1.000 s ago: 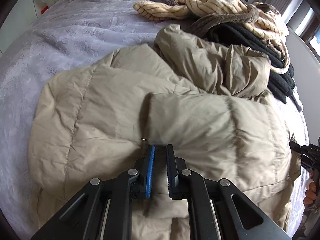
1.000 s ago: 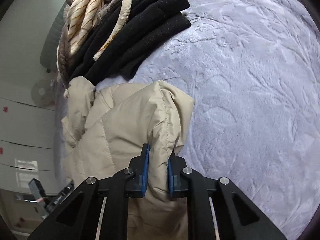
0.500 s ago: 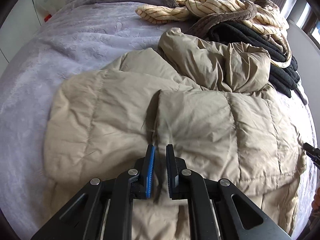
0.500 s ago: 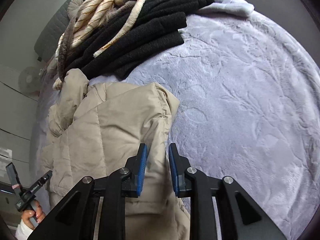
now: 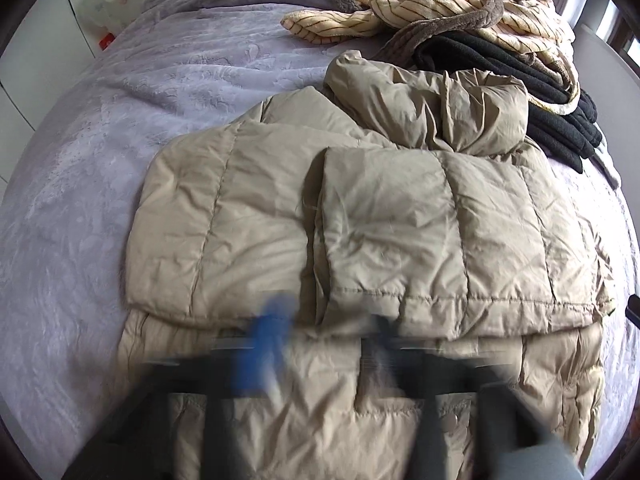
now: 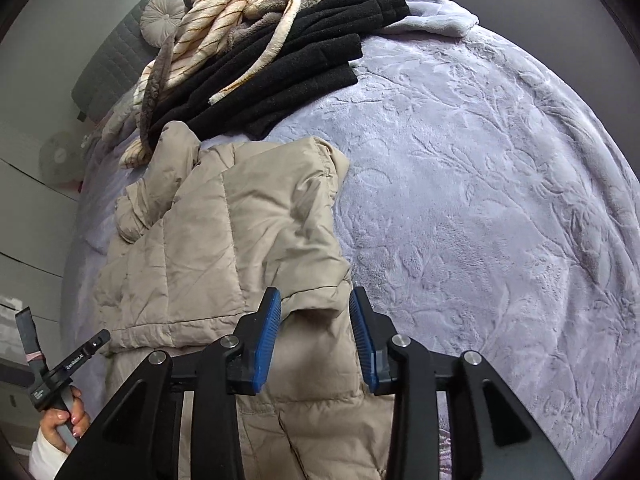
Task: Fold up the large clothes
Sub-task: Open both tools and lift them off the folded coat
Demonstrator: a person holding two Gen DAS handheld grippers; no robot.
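Both grippers have let go: the left gripper (image 5: 320, 336), smeared by motion blur, has its jaws swinging open with nothing between them but air above the fabric, and the right gripper (image 6: 314, 336) is also opening, its blue pads (image 6: 266, 340) standing clear on either side of a folded corner of cloth without pressing it.

Below them lies the beige puffer jacket (image 5: 360, 232), spread on the lilac bedspread (image 5: 100, 160) with both side panels folded inward so they meet near the middle; its hood (image 5: 448, 108) is bunched at the far end, and the lower hem reaches toward the cameras.

By its look the jacket is light, soft and springy, with a smooth shell that probably slides against itself (a fold may puff back up once released). I judge the best holds to be on stitched edges, such as the hem corners nearest the grippers, where the fabric is thinner and the seams give the pads something to bite, not on a plump quilted panel.

Beyond the hood sits a pile of black fleece (image 6: 304, 64) and a striped cream garment (image 5: 432, 12), near the jacket and worth keeping clear of when the next fold goes over. In the right wrist view a person's hand (image 6: 66, 420) holds the other gripper's handle.
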